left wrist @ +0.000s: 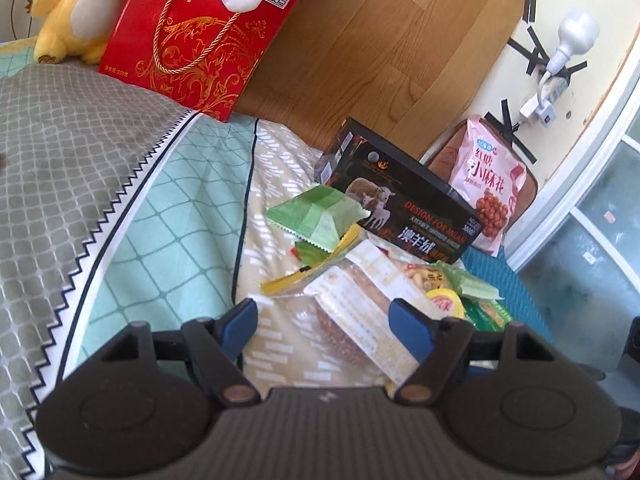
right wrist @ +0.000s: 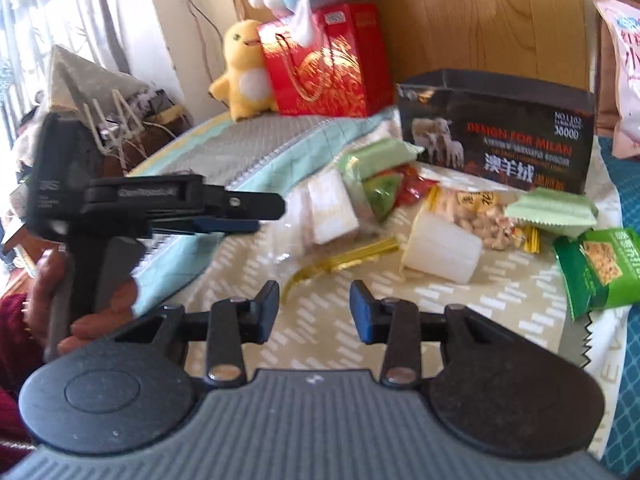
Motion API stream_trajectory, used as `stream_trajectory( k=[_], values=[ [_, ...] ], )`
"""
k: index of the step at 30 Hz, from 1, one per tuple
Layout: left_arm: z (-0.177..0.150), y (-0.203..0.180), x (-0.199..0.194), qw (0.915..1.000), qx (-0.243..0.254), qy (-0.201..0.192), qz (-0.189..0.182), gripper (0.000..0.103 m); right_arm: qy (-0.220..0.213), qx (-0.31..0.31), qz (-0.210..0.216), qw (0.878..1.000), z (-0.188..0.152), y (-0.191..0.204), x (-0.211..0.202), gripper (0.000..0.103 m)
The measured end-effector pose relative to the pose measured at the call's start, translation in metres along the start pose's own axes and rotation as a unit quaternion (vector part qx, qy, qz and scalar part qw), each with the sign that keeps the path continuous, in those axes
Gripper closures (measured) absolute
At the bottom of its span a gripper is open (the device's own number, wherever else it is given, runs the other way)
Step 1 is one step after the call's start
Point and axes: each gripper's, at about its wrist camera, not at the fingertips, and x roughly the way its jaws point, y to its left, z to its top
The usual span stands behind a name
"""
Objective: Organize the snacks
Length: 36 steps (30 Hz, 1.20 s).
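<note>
Snacks lie scattered on a beige patterned cloth (right wrist: 360, 356) on a bed. My left gripper (left wrist: 324, 324) is open, and a clear-wrapped pastry with a white and gold label (left wrist: 360, 316) lies between its blue pads without being squeezed. From the right wrist view that gripper (right wrist: 268, 216) is seen side-on in a hand, its tips beside the same pastry (right wrist: 332, 208). My right gripper (right wrist: 314, 312) is open over bare cloth with nothing between its fingers. Ahead of it lie a gold strip (right wrist: 340, 260), a white jelly cup (right wrist: 440, 252), a peanut bag (right wrist: 476, 216) and green packets (right wrist: 596, 272).
A black box printed DESIGN FOR MILAN (left wrist: 408, 208) stands behind the snacks, a pink snack bag (left wrist: 488, 184) to its right. A red gift box (left wrist: 192, 40) and a yellow plush toy (left wrist: 76, 12) sit by the wooden headboard (left wrist: 380, 40). A grey and teal quilt (left wrist: 80, 184) lies left.
</note>
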Motion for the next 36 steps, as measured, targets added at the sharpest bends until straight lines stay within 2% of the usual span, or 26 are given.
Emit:
stream_trajectory(
  k=[2,4,6,10,15,18,19,22,25,27,29,30,31,33,36],
  values=[
    [-0.001,-0.002,0.001,1.0000,0.007,0.000,0.004,0.028,0.001,0.007,-0.007,1.000,0.001,-0.004,0.005,0.059],
    [-0.001,-0.002,0.001,1.0000,0.007,0.000,0.003,0.028,-0.001,0.024,0.001,1.000,0.002,-0.010,0.007,0.045],
    [-0.001,0.000,0.000,1.0000,0.002,-0.001,-0.002,0.028,-0.005,0.046,0.018,0.999,0.002,-0.015,0.008,0.037],
    [0.000,0.003,0.001,0.9999,-0.005,-0.001,-0.009,0.028,-0.008,0.076,0.044,0.996,0.002,-0.022,0.009,0.033],
    [0.000,0.002,0.001,1.0000,-0.003,-0.002,-0.009,0.028,-0.007,0.118,0.051,0.992,0.006,-0.030,0.021,0.034],
    [-0.001,0.002,0.001,0.9999,-0.005,-0.002,-0.010,0.028,-0.002,0.116,0.051,0.992,0.009,-0.029,0.026,0.058],
    [-0.001,0.002,0.000,0.9999,-0.005,-0.002,-0.011,0.028,0.000,0.109,0.053,0.993,0.010,-0.026,0.027,0.059],
    [-0.001,0.003,0.000,0.9999,-0.008,-0.003,-0.014,0.028,-0.013,0.049,0.032,0.998,0.014,-0.012,0.024,0.065],
    [0.000,0.008,-0.003,0.9994,-0.022,-0.006,-0.026,0.028,-0.034,-0.053,-0.003,0.998,0.020,0.009,0.018,0.068],
    [0.001,0.014,-0.009,0.9987,-0.037,-0.016,-0.032,0.027,-0.044,-0.143,-0.028,0.988,0.021,0.025,0.014,0.068],
    [0.002,0.019,-0.018,0.9980,-0.047,-0.029,-0.032,0.027,-0.053,-0.251,-0.054,0.965,0.014,0.040,0.013,0.068],
    [0.002,0.021,-0.023,0.9978,-0.049,-0.034,-0.029,0.027,-0.054,-0.308,-0.064,0.948,0.007,0.047,0.012,0.068],
    [0.003,0.023,-0.027,0.9977,-0.050,-0.039,-0.024,0.026,-0.050,-0.339,-0.065,0.937,0.002,0.048,0.011,0.068],
    [0.003,0.027,-0.035,0.9976,-0.053,-0.044,-0.012,0.025,-0.030,-0.359,-0.038,0.932,-0.001,0.044,0.008,0.066],
    [0.001,0.033,-0.042,0.9971,-0.062,-0.045,-0.002,0.024,-0.024,-0.364,-0.005,0.931,-0.003,0.037,0.001,0.056]
  ],
)
